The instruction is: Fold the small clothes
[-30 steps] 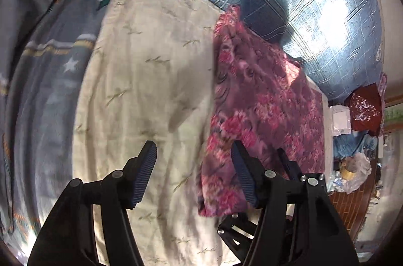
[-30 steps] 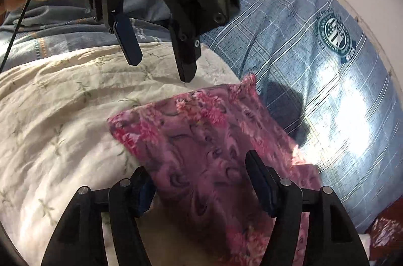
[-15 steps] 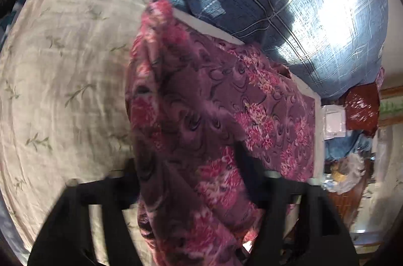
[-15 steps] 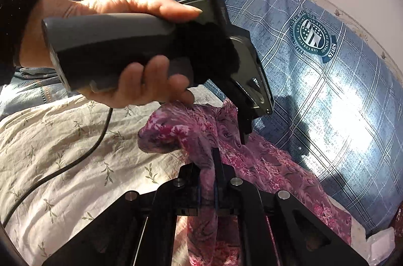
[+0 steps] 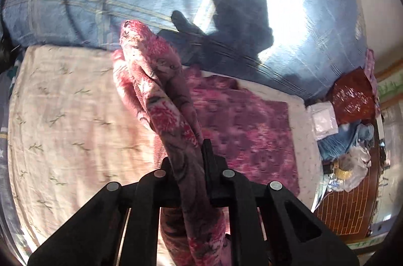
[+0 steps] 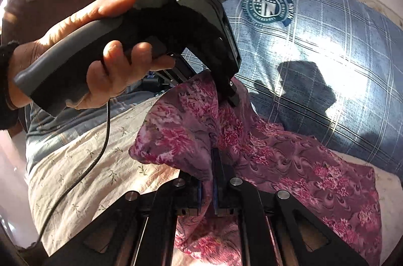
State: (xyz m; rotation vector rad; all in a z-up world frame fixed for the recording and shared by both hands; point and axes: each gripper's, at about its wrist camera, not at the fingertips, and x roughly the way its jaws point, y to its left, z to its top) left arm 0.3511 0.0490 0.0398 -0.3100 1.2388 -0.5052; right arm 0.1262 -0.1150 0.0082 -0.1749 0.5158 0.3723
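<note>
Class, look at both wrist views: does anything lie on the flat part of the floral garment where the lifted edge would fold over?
Nothing visible does. The floral garment, held by both grippers, has its flat part bare on the cream sheet.

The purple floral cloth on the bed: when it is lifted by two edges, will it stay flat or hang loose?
The purple floral cloth is probably floppy: between the left tool and right tool it sags and bunches into folds. It seems light, since thin pinches hold it up. The left tool's jaws are closing on it, and the far end trails on the cream sheet.
</note>
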